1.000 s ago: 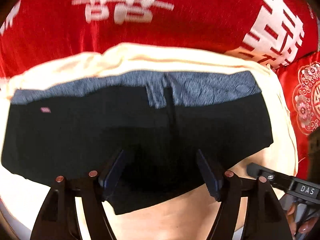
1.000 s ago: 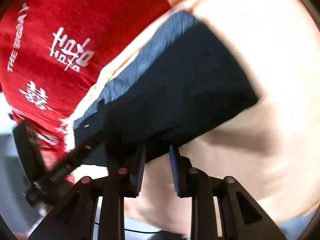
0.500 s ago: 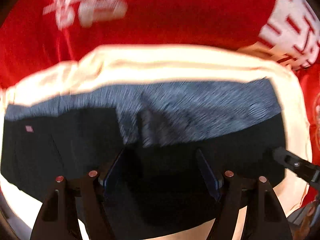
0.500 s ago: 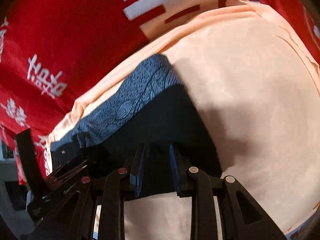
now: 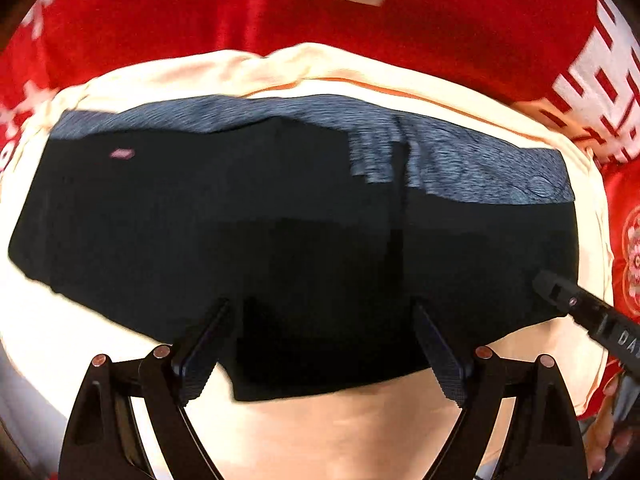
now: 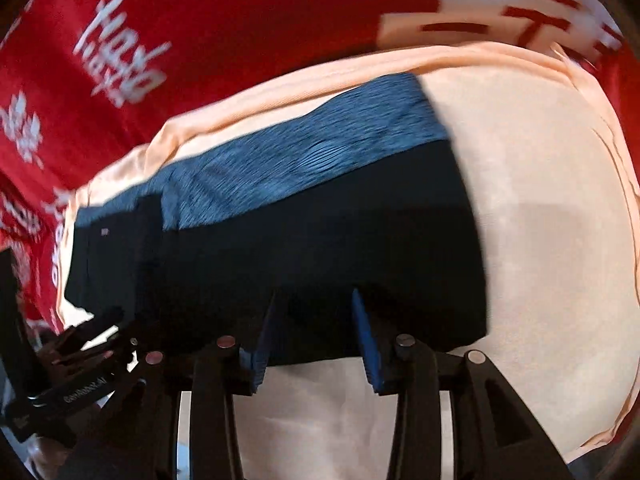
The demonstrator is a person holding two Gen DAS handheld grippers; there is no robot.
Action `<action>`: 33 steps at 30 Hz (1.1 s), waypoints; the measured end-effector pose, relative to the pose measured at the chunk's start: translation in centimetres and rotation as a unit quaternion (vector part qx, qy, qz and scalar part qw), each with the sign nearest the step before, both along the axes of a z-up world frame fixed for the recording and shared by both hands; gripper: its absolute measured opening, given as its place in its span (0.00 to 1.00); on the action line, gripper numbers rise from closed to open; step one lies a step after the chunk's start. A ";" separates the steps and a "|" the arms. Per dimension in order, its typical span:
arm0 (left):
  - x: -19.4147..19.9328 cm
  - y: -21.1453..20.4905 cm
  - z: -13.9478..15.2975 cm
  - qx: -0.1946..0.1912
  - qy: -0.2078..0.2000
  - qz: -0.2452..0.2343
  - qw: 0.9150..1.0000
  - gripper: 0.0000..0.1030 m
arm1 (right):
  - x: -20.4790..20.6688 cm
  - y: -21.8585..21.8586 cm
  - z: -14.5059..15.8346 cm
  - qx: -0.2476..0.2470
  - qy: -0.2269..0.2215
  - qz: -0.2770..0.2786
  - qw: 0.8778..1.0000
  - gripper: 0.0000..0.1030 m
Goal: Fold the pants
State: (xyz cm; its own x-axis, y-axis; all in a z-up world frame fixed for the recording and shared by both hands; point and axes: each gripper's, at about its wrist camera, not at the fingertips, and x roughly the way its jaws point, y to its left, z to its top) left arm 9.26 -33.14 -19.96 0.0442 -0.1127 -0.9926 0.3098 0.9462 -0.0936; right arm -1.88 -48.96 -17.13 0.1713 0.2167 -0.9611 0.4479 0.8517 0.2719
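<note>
The black pants (image 5: 280, 220) lie folded into a wide band, with a blue-grey patterned waistband (image 5: 480, 168) along the far edge. My left gripper (image 5: 320, 308) hovers over their near edge, pointing down; its jaws stand wide and are still opening, with black cloth beneath them but not pinched. In the right wrist view the pants (image 6: 320, 248) fill the middle. My right gripper (image 6: 315, 300) is over their near edge and its jaws are opening, the pads clear of the cloth. The right gripper's tip (image 5: 560, 300) shows at the pants' right end.
The pants rest on a cream cloth (image 5: 360, 432) spread over red bedding with white lettering (image 5: 320, 20). In the right wrist view the cream cloth (image 6: 540, 240) lies bare to the right of the pants. The left gripper's frame (image 6: 80, 360) shows at lower left.
The right gripper's jaws have spread from a narrow gap over the pants' edge. The left jaws have widened a little. Both views have shifted across the pants.
</note>
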 end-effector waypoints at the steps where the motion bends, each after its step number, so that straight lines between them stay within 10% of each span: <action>1: 0.0 0.6 0.1 0.003 -0.002 0.008 1.000 0.88 | 0.2 0.6 0.0 -0.003 0.002 0.008 1.000 0.44; 33: 2.6 18.8 -1.6 0.016 0.012 0.100 0.995 0.88 | 4.3 18.4 -0.7 -0.047 0.059 0.142 0.987 0.70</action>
State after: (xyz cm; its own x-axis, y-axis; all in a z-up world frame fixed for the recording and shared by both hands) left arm 11.86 -14.35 -21.56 0.0396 -0.0721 -0.9966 0.1123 0.9914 -0.0672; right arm 2.41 -30.55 -17.83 0.0030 0.1486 -0.9889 0.2102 0.9667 0.1459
